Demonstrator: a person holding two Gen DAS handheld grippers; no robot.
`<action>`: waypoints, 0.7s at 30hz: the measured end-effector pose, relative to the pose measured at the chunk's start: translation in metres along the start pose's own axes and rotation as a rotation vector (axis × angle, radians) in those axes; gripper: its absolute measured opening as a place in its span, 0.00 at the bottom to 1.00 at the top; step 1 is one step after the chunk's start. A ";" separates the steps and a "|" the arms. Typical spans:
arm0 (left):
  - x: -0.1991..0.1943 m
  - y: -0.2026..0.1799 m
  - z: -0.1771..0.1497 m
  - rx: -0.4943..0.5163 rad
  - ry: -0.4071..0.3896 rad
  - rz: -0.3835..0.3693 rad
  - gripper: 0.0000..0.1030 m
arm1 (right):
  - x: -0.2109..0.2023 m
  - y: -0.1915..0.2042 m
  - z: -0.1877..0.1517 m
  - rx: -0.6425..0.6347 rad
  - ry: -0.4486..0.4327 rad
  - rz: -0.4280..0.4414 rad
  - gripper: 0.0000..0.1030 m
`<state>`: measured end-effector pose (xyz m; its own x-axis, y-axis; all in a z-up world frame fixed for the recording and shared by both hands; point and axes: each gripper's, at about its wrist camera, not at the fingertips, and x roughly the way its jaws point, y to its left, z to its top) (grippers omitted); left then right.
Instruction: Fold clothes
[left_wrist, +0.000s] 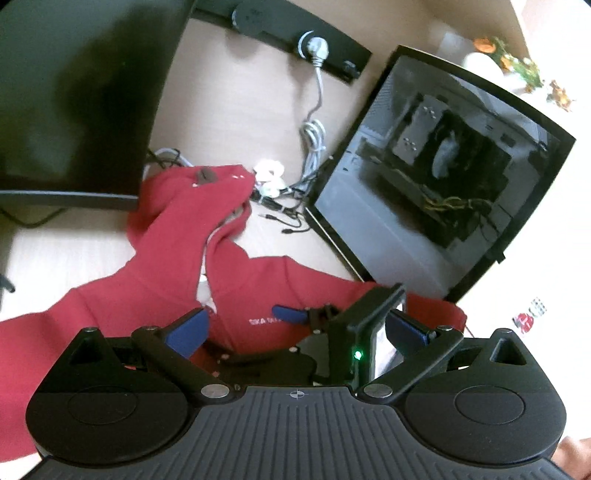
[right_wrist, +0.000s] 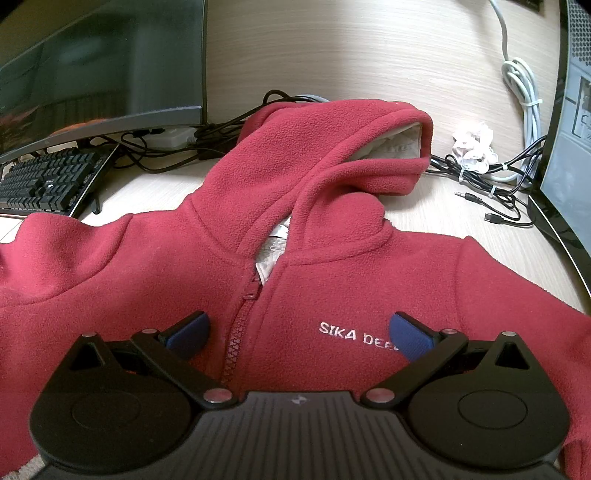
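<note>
A red fleece hooded jacket (right_wrist: 332, 258) lies front up on the wooden desk, zipper closed, hood (right_wrist: 332, 147) towards the back, white lettering on the chest. It also shows in the left wrist view (left_wrist: 258, 280). My right gripper (right_wrist: 299, 332) is open and empty, low over the chest with a blue pad on each side of the zipper. My left gripper (left_wrist: 295, 328) is open and empty above the jacket. The right gripper (left_wrist: 332, 321) shows in the left wrist view, in front of my left fingers.
A dark monitor (right_wrist: 99, 66) and a keyboard (right_wrist: 48, 181) stand at the back left. A computer case with a glass side (left_wrist: 436, 184) stands at the right. Cables (right_wrist: 498, 177) and crumpled white paper (right_wrist: 474, 146) lie beside the hood.
</note>
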<state>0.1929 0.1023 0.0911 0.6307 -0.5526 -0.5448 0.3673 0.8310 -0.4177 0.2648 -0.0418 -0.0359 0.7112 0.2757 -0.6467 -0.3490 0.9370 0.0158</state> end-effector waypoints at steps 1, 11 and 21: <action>-0.003 0.001 -0.001 0.003 -0.001 0.006 1.00 | 0.000 0.000 0.000 0.000 0.000 0.000 1.00; -0.032 0.012 -0.012 -0.022 -0.058 0.114 1.00 | 0.000 0.000 0.000 -0.001 0.000 0.001 1.00; -0.064 0.037 -0.047 -0.237 -0.127 0.269 1.00 | 0.008 0.009 0.006 -0.041 -0.001 0.009 1.00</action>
<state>0.1339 0.1660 0.0763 0.7683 -0.2919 -0.5697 0.0180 0.8994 -0.4367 0.2714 -0.0298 -0.0364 0.7084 0.2843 -0.6460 -0.3802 0.9249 -0.0098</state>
